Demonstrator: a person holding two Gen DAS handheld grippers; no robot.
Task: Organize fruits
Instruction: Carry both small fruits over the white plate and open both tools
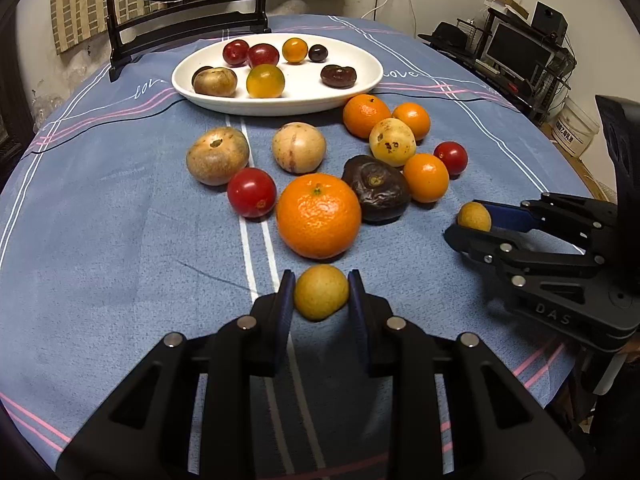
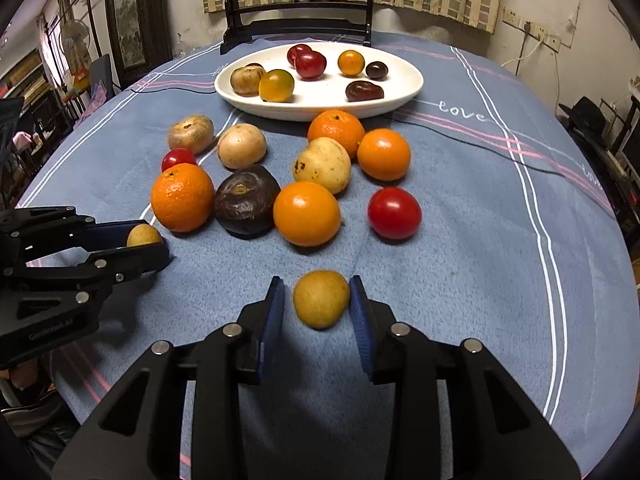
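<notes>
Each hand-held gripper is closing on a small yellow fruit near the worktop's front edge: left hand-held gripper (image 1: 320, 292) gripping its fruit (image 1: 321, 292); right hand-held gripper (image 2: 318, 296), one pad apart from its fruit (image 2: 321, 299), risking roll-out.

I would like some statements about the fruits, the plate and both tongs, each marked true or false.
1. Each tongs has a small yellow-brown fruit between its pads. True: the left tongs around one small fruit, the right tongs around another small fruit.
2. The white plate holds no fruit. False: several fruits lie in it.
3. The dark wrinkled fruit lies on the blue tablecloth, not on the plate. True.
4. All oranges are on the plate. False: four, including the big orange, lie on the cloth.
5. A red tomato lies near the right tongs. True.
</notes>
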